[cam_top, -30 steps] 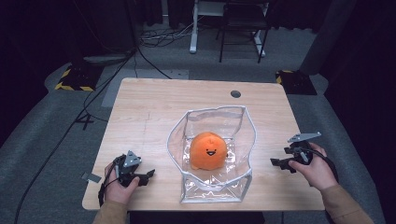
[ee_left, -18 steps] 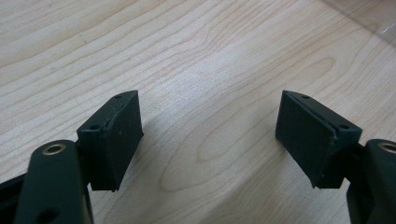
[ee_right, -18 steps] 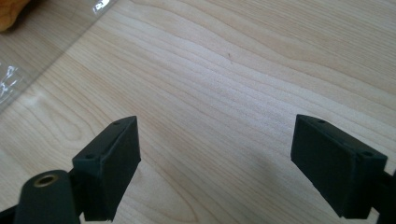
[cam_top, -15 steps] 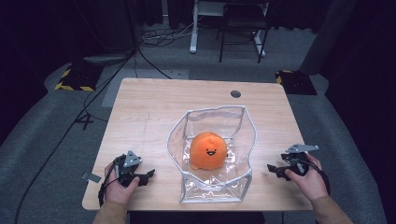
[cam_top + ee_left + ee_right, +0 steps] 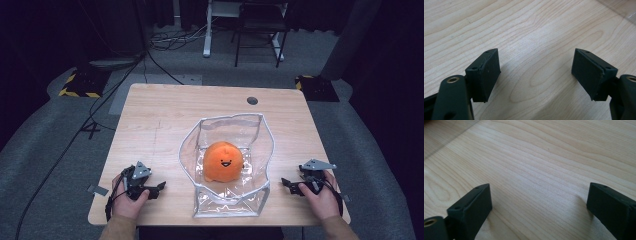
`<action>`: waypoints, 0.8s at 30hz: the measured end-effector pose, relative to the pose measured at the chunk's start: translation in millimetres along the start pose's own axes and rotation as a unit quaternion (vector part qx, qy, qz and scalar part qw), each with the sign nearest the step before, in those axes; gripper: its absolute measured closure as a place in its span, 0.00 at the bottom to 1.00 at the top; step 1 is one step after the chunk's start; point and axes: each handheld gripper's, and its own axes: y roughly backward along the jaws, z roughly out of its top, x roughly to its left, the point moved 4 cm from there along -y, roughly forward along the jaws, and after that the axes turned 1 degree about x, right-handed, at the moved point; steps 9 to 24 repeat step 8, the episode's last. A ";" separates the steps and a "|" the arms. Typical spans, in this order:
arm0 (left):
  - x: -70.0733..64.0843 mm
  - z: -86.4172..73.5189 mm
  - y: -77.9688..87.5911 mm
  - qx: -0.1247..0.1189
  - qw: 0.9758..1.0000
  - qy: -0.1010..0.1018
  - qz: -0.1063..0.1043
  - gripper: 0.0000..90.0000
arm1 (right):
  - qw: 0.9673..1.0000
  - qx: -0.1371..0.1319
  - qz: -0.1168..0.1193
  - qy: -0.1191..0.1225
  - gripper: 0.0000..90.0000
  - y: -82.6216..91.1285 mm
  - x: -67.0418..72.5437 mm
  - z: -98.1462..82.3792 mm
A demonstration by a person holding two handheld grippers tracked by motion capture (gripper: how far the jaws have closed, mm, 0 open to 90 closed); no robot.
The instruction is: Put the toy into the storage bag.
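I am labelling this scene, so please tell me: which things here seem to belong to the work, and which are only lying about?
Probably part of the work:
- orange plush toy, inside the clear bag
- clear bag, standing open
- left tongs and right tongs, both open, resting on the table

Only lying about:
- chair behind the table
- cables on the floor

Left gripper: black body, carrying grey three-cornered plate at 12 o'clock side, black cable looping at 9 o'clock side by hand. Right gripper: black too, wearing grey three-cornered plate. In gripper views each jaw is showing flat matte black pad, small screw holes, and brass-coloured rivet at the linkage. Forearms showing no sleeves.
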 end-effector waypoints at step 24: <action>0.4 0.6 -0.5 0.001 1.000 -0.003 0.001 0.25 | 1.000 0.000 0.001 0.001 0.06 -1.5 -0.8 1.0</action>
